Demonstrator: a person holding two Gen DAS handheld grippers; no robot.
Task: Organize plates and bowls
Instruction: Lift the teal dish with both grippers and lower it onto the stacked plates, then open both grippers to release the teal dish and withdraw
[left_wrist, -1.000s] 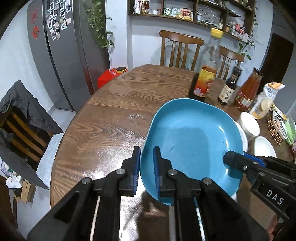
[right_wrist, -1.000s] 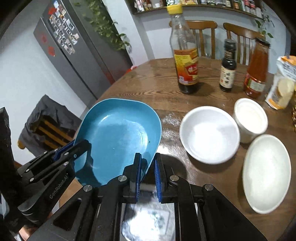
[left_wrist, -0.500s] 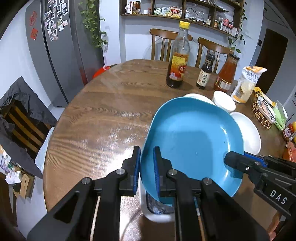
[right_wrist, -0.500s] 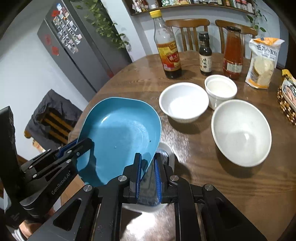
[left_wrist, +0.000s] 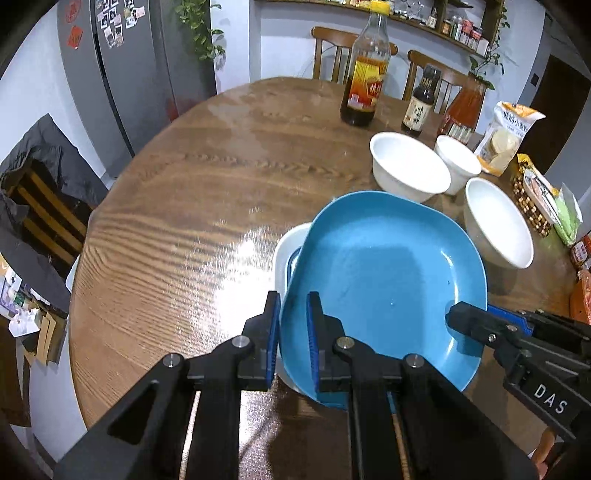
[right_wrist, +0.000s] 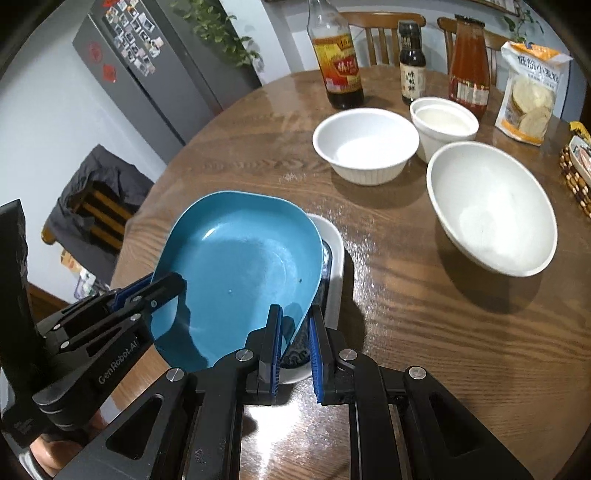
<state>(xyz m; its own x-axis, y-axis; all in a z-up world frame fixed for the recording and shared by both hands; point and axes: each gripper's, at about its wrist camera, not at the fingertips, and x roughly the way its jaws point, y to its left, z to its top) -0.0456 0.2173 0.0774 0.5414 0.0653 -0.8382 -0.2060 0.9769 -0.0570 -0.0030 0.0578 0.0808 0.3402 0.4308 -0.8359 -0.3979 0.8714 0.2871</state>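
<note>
Left gripper (left_wrist: 291, 341): matte black plastic frame, two angular fingers (left_wrist: 258, 354), blue pads on inner faces, silver screw heads at pivots, triangular cut-outs in lower arms; white "GenRobot.AI" lettering on side, seen from right wrist view.
Right gripper (right_wrist: 294, 354): identical black build, blue-lined fingers (right_wrist: 328, 354), silver screws; white "DAS" marking on side, seen from left wrist view.

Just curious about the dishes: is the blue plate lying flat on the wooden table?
No: the blue plate is tilted, held at its rim by both grippers above a white dish.
</note>
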